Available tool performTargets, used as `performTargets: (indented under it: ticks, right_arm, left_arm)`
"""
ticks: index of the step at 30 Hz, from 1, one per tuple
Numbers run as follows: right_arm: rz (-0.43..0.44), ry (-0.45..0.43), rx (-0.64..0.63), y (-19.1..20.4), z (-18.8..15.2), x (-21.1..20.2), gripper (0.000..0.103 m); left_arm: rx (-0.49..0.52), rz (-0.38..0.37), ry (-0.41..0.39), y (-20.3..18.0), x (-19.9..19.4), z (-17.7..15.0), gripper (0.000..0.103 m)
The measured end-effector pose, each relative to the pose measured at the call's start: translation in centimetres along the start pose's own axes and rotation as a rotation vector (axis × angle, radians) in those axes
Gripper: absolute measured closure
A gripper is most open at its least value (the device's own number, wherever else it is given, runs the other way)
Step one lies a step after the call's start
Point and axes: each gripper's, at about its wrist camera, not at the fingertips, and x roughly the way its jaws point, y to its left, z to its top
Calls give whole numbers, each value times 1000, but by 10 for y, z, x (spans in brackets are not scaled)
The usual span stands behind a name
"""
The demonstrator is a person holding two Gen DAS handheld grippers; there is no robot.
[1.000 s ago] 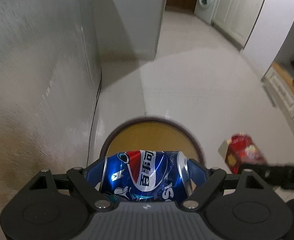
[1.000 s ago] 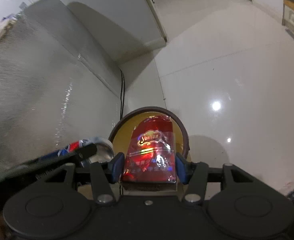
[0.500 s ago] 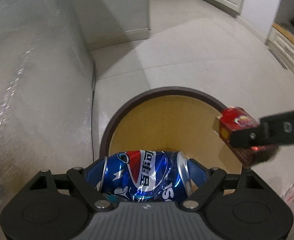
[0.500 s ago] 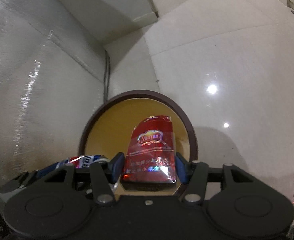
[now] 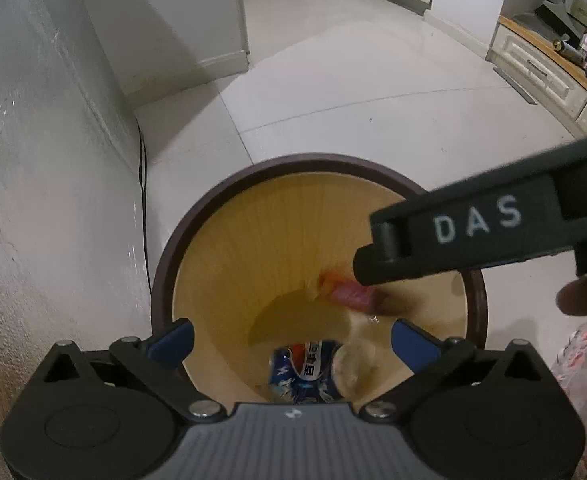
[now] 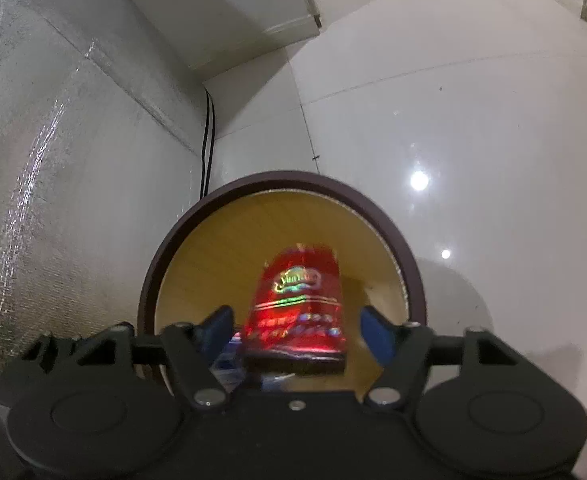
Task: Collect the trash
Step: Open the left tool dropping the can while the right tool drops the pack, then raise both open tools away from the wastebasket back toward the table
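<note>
A round bin with a dark brown rim (image 5: 313, 160) (image 6: 285, 178) and tan inside stands on the floor by the wall. My left gripper (image 5: 292, 342) is open above it. A crushed blue Pepsi can (image 5: 305, 372) lies inside the bin below it. My right gripper (image 6: 297, 330) is open above the bin; its finger (image 5: 473, 236) crosses the left wrist view. A red cigarette pack (image 6: 297, 304) (image 5: 345, 292), blurred, is loose between the right jaws and drops into the bin.
A pale textured wall (image 5: 45, 200) runs close on the left with a black cable (image 5: 143, 184) down it. Glossy white tile floor (image 5: 373, 92) spreads beyond the bin. Cabinets (image 5: 541, 68) stand at the far right. A printed bag (image 5: 577, 352) lies at the right edge.
Both grippers opened over the bin. The Pepsi can dropped from the left jaws into the bin, and the red pack left the right jaws and is falling in.
</note>
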Motion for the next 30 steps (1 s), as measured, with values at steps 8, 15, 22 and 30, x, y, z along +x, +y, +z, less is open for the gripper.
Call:
performTargets:
  ticks: [8, 15, 22, 30]
  right_arm:
    - [-17, 39, -12, -10, -7, -1, 31]
    - [-22, 49, -5, -18, -12, -11, 19]
    - [-41, 29, -47, -18, -17, -32, 0]
    - [-94, -3, -76, -20, -19, -55, 0]
  left_arm:
    - [-2, -7, 51, -2, 4, -5, 0]
    - [-19, -18, 80, -2, 0, -6, 0]
    - [-42, -31, 112, -2, -17, -11, 0]
    - [-120, -33, 128, 6, -44, -17, 0]
